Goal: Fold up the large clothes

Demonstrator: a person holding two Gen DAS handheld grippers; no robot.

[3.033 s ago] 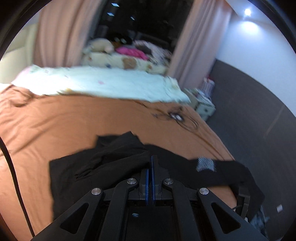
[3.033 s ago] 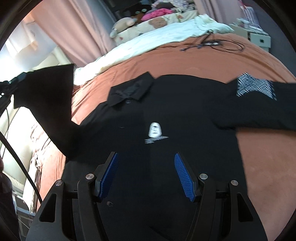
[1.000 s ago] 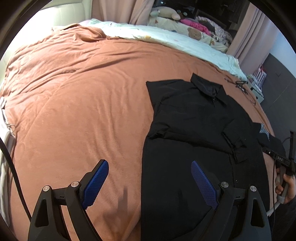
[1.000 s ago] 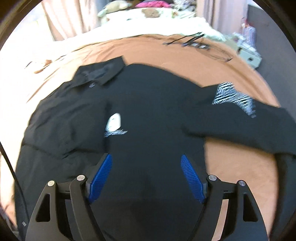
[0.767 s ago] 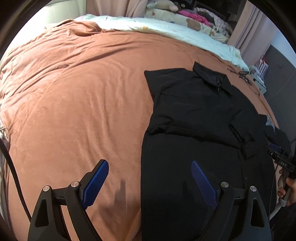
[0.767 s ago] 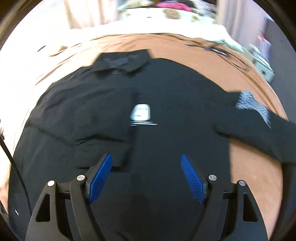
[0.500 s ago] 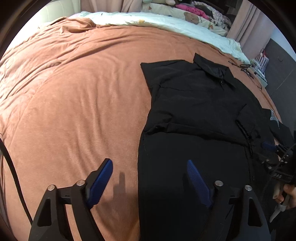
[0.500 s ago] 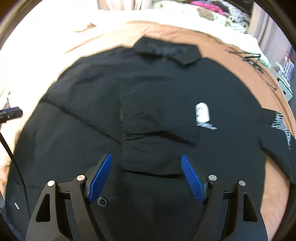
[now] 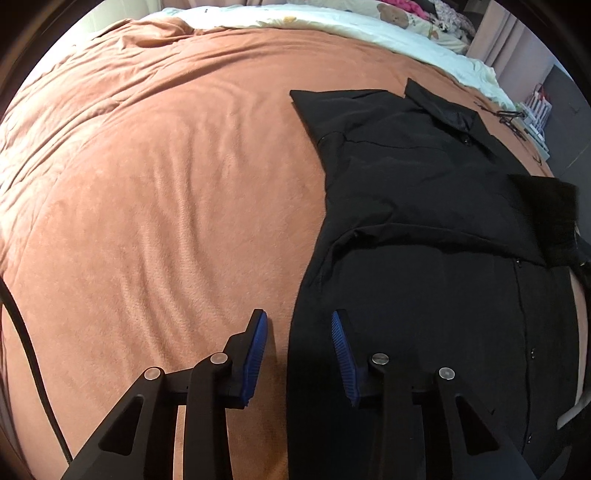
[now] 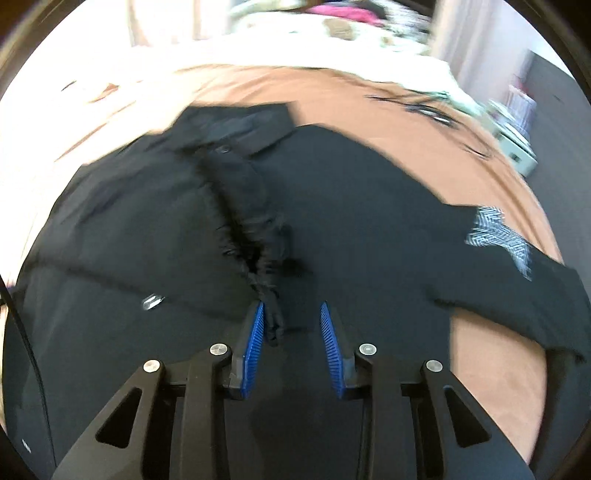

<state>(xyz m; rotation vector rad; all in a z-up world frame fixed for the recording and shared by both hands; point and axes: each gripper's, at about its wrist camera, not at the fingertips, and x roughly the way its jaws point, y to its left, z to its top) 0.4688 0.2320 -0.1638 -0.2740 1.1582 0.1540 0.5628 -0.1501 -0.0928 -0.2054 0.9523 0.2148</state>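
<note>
A large black collared shirt (image 9: 424, 206) lies front-up on the orange bedspread (image 9: 166, 184), its left sleeve folded across the chest. My left gripper (image 9: 298, 325) is open and straddles the shirt's left side edge near the hem. In the right wrist view the shirt (image 10: 351, 206) fills the frame, its right sleeve with a white patterned patch (image 10: 498, 232) stretched out to the right. My right gripper (image 10: 291, 314) is open, partly closed, with a raised dark ridge of fabric (image 10: 255, 236) from the folded sleeve's end reaching between its blue pads.
A white quilt (image 9: 332, 18) and stuffed toys lie at the bed's far end. A black cable (image 9: 506, 114) lies on the bedspread beyond the collar. A white nightstand (image 10: 517, 151) stands at the far right. A black cord (image 9: 22, 350) hangs at the left edge.
The left gripper let the sleeve go, folded across the chest, and moved to the shirt's left edge. Both grippers' jaws have narrowed. The right gripper swung over the folded sleeve's end.
</note>
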